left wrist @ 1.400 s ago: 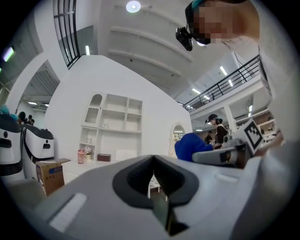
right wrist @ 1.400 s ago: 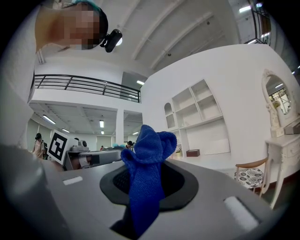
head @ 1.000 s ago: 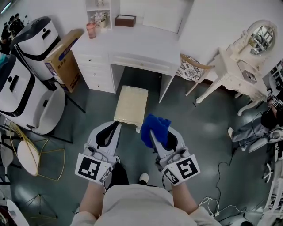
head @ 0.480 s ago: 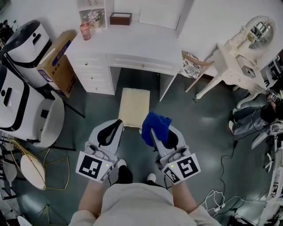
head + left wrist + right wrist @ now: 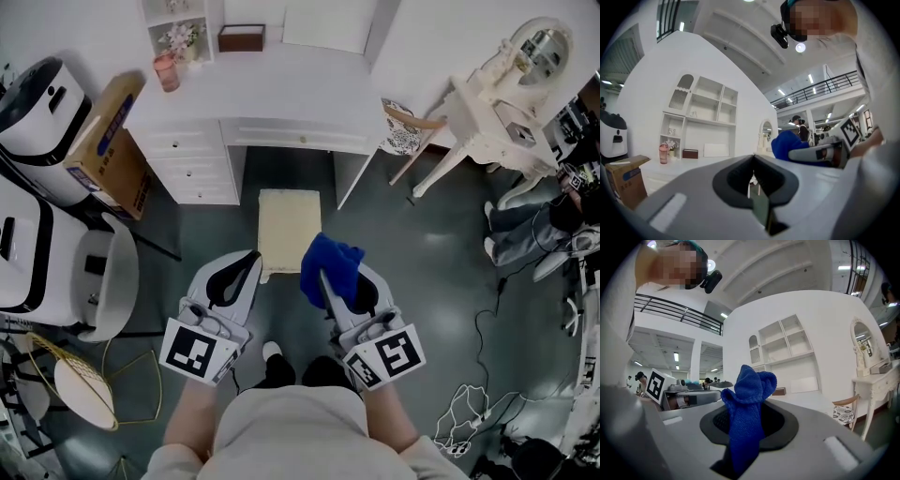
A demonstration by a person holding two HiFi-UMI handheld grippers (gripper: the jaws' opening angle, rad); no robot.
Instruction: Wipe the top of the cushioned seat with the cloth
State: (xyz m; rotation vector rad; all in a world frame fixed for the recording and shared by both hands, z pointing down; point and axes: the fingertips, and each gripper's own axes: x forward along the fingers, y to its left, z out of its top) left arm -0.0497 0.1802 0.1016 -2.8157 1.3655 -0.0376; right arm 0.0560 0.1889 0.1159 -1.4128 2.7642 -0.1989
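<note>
The cushioned seat (image 5: 286, 229) is a cream square stool on the floor in front of the white desk (image 5: 272, 94). My right gripper (image 5: 326, 277) is shut on a bunched blue cloth (image 5: 330, 265), held just right of the seat's near corner; the cloth (image 5: 749, 416) stands up between the jaws in the right gripper view. My left gripper (image 5: 248, 265) hangs beside the seat's near left edge, jaws shut with nothing in them (image 5: 752, 164). Both grippers point level, above the seat's height.
A cardboard box (image 5: 108, 145) and white machines (image 5: 37, 94) stand at the left. A round white chair (image 5: 108, 272) and wire-frame stool (image 5: 84, 389) lie lower left. A patterned chair (image 5: 403, 131) and cream vanity table (image 5: 497, 122) stand right. Cables (image 5: 469, 412) trail on the floor.
The view has shifted forward: the seat and desk sit nearer my grippers than a second ago. Both grippers hold the same pose, the cloth still clamped in the right one.
</note>
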